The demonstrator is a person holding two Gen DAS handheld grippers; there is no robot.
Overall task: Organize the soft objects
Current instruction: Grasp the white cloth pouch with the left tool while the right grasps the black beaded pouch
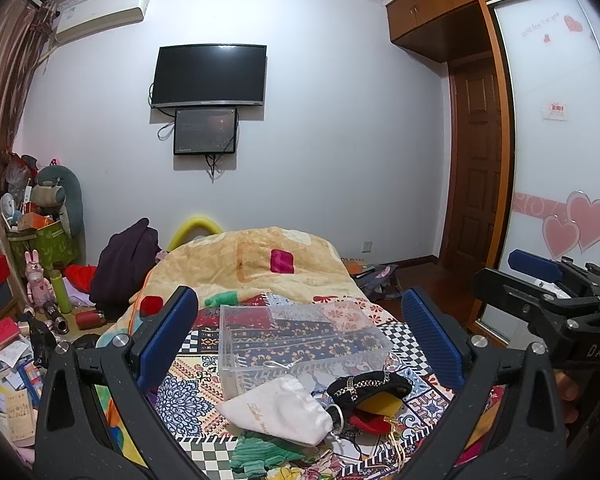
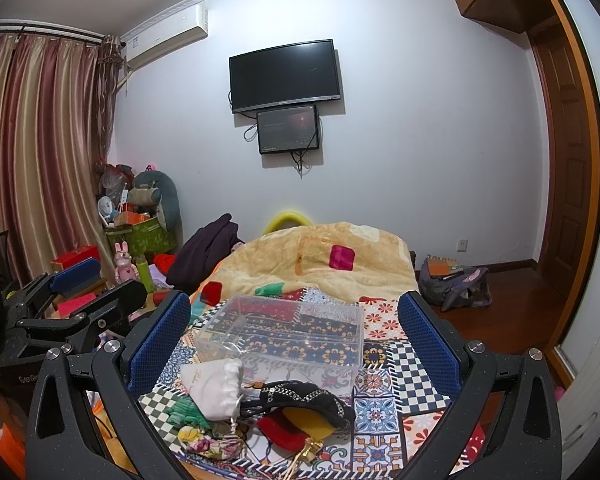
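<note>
A clear plastic box (image 1: 300, 340) (image 2: 284, 332) stands empty on the patterned bedspread. In front of it lies a pile of soft things: a white drawstring pouch (image 1: 280, 408) (image 2: 216, 384), a black pouch with gold chain trim (image 1: 368, 386) (image 2: 300, 398), a red and yellow piece (image 1: 376, 412) (image 2: 296, 424), a green knit piece (image 1: 260, 456) (image 2: 186, 410) and a floral cloth (image 2: 208, 446). My left gripper (image 1: 300, 340) is open and empty above the pile. My right gripper (image 2: 296, 344) is open and empty too, and shows at the right edge of the left wrist view (image 1: 548, 280).
A yellow blanket (image 1: 260, 256) is bunched at the far end of the bed. Cluttered boxes, toys and bottles (image 1: 40, 280) lie on the floor at left. A bag (image 2: 456, 284) sits on the wood floor at right, near the wardrobe (image 1: 560, 160).
</note>
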